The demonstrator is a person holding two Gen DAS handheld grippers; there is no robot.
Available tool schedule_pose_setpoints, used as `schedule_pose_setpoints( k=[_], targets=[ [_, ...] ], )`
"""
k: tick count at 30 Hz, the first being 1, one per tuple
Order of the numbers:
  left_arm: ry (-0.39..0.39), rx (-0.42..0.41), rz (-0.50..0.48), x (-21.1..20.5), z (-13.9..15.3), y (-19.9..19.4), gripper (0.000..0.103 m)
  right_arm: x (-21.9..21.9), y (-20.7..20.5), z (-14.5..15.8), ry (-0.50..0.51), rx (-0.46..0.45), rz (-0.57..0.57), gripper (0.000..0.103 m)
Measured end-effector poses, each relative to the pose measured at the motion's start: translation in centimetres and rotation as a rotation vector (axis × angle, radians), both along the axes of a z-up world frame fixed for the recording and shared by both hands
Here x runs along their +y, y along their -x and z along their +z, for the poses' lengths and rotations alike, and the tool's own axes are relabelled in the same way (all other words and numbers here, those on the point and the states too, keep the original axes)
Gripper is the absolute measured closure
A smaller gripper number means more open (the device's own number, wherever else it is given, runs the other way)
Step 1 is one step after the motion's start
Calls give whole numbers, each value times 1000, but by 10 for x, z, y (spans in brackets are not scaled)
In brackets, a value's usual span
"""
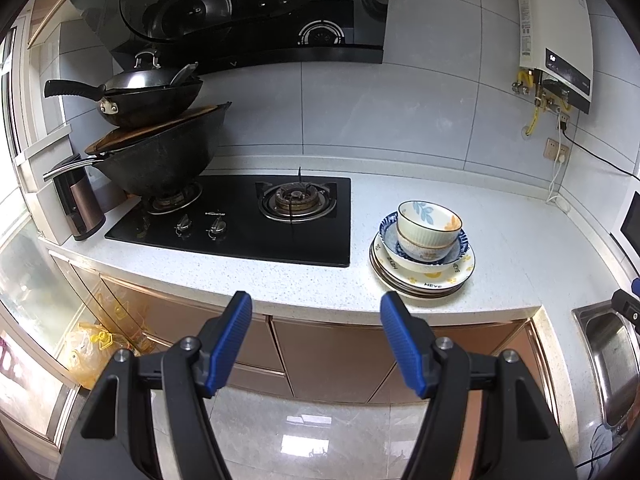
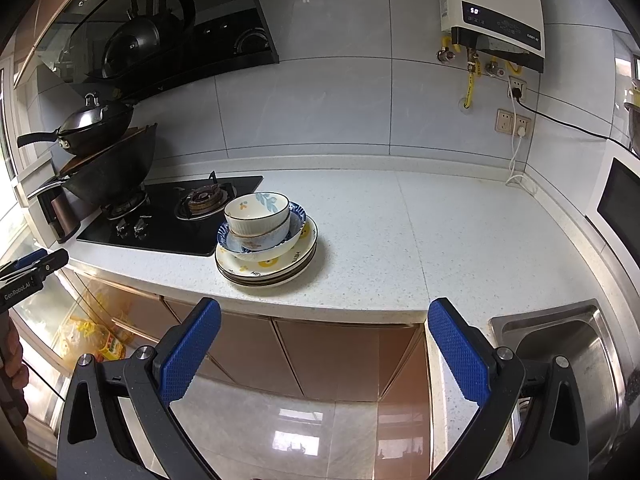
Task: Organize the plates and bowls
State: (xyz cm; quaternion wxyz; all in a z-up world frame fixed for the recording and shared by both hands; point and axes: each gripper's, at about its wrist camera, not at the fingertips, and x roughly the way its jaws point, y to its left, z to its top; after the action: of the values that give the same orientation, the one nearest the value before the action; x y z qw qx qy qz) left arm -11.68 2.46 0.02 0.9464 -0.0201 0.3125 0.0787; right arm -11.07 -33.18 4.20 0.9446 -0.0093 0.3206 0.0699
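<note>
Both the left gripper [image 1: 316, 312] and right gripper [image 2: 324, 320] hang with jaws wide and empty before the tabletop [image 2: 440, 232], where the stacked bowls [image 2: 258, 216] on plates [image 2: 266, 264] look probably heavy, slippery and fragile, best taken by the top rim.

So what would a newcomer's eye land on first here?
Probably the stack of plates and bowls on the white counter, just right of the black gas hob. Next, the two woks piled on the hob's left burner. Both grippers' blue fingers hang open and empty before the counter edge.

"HEYE" on the top plate [image 1: 434, 276]; "50" on the water heater [image 2: 496, 20] (display); "GenRobot.AI" on the left tongs [image 2: 24, 280].
</note>
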Motion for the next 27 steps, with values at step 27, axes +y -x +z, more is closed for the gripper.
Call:
schedule_pose_setpoints(
  k=[27],
  targets=[
    [2,9,-3,3,-2,2,37,4,2,-1,7,0,10,1]
  ],
)
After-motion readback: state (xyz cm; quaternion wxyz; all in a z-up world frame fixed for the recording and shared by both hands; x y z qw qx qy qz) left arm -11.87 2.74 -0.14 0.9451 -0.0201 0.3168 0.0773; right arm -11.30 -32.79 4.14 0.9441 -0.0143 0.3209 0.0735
